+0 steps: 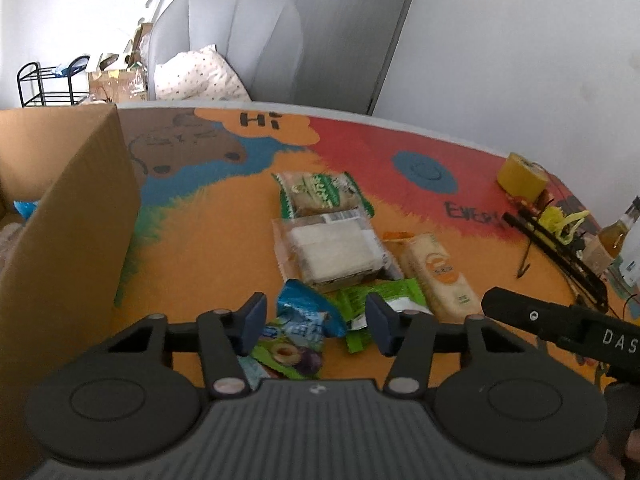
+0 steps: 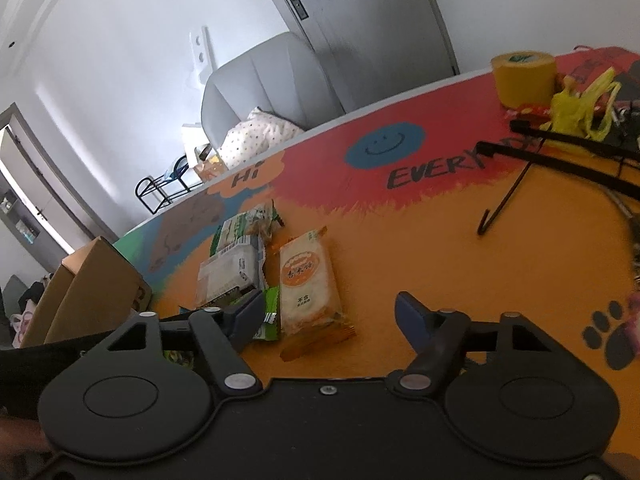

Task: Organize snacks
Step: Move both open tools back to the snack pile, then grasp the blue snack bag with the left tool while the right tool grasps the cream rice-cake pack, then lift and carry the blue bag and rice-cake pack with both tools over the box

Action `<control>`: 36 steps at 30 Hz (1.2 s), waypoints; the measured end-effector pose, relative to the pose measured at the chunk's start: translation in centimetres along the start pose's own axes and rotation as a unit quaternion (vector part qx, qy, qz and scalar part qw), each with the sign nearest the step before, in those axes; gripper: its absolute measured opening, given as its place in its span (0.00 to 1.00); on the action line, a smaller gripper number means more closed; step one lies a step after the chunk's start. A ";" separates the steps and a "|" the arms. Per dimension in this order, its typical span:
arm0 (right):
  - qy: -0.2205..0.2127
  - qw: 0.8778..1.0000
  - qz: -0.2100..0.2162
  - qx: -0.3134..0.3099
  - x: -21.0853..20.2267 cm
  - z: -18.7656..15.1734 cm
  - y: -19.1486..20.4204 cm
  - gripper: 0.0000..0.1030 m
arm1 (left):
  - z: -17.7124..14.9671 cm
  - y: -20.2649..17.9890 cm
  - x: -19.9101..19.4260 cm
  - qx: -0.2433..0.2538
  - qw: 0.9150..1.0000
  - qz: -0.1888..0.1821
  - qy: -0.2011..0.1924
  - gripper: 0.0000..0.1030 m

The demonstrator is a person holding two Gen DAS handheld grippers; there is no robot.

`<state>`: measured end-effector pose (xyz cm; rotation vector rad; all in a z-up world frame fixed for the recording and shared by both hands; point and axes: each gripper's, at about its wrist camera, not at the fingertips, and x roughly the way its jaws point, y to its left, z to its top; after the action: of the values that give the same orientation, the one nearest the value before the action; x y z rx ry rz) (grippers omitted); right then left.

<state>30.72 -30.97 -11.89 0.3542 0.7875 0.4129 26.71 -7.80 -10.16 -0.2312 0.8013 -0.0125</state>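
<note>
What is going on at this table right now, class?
A person is sorting snack packets with a handheld gripper in each hand. The left gripper hangs open over a blue snack packet and green packets, not yet pressing them. The right gripper is open around an orange-labelled rice cracker packet, also ungripped. More wrapped snacks lie on the colourful table, and an open cardboard box stands on the left.

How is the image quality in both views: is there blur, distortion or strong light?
Left wrist view: fisheye bends the table edge; the blue snack packet near the left claw is soft, the background chair hazy. Right wrist view: horizon strongly tilted and curved, the orange-label packet fairly sharp, the wall at left washed out by bright light.
</note>
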 end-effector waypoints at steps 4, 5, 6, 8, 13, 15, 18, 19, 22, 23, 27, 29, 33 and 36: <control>0.011 1.000 0.001 0.002 1.1 0.0 0.0 0.62 | 0.0 0.2 0.9 -0.001 1.000 0.002 0.010 0.42; 0.013 1.000 0.001 0.001 1.3 0.1 0.0 0.62 | -0.1 0.3 1.0 -0.002 1.000 0.000 0.011 0.41; 0.014 1.000 0.001 0.001 1.5 0.1 0.1 0.62 | -0.1 0.2 1.1 0.000 1.000 0.002 0.015 0.40; 0.012 1.000 -0.001 -0.002 1.7 0.2 0.2 0.61 | -0.2 -0.2 1.2 0.014 1.000 0.010 0.013 0.40; 0.009 1.000 -0.002 -0.011 2.7 0.6 0.7 0.61 | -0.3 -0.4 1.1 0.025 0.999 0.013 0.016 0.40; 0.008 1.000 -0.005 -0.018 3.1 0.8 1.0 0.62 | -0.4 -0.4 1.1 0.029 0.999 0.013 0.015 0.40; 0.011 1.000 -0.005 -0.027 3.6 1.0 1.5 0.59 | -0.5 -0.3 1.0 0.025 0.999 0.018 0.012 0.29; 0.012 0.999 -0.005 -0.029 3.7 1.0 1.7 0.58 | -0.5 0.0 0.9 0.014 1.000 0.015 0.012 0.29; 0.015 0.999 -0.001 -0.032 4.0 1.0 1.9 0.53 | -0.4 0.4 0.6 0.007 1.000 0.010 0.009 0.28; 0.014 0.999 -0.002 -0.035 4.1 1.0 2.1 0.52 | -0.3 0.5 0.4 0.005 1.000 0.009 0.006 0.28; 0.014 0.998 -0.010 -0.053 4.4 0.8 2.8 0.48 | 0.3 0.6 -0.3 0.004 1.000 0.009 -0.011 0.28; 0.013 0.997 -0.020 -0.069 4.4 0.7 3.2 0.43 | 0.5 0.7 -0.7 0.003 1.000 0.009 -0.017 0.28; 0.014 0.994 -0.037 -0.102 4.3 0.4 3.6 0.32 | 0.8 0.9 -1.1 0.000 1.000 0.010 -0.023 0.28; 0.018 0.993 -0.040 -0.108 3.8 0.2 3.6 0.32 | 0.9 1.0 -1.5 0.000 1.000 0.010 -0.027 0.28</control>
<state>32.44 -26.12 -12.42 0.1135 0.7810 0.4254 26.21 -6.48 -8.74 -0.2237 0.7499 0.0119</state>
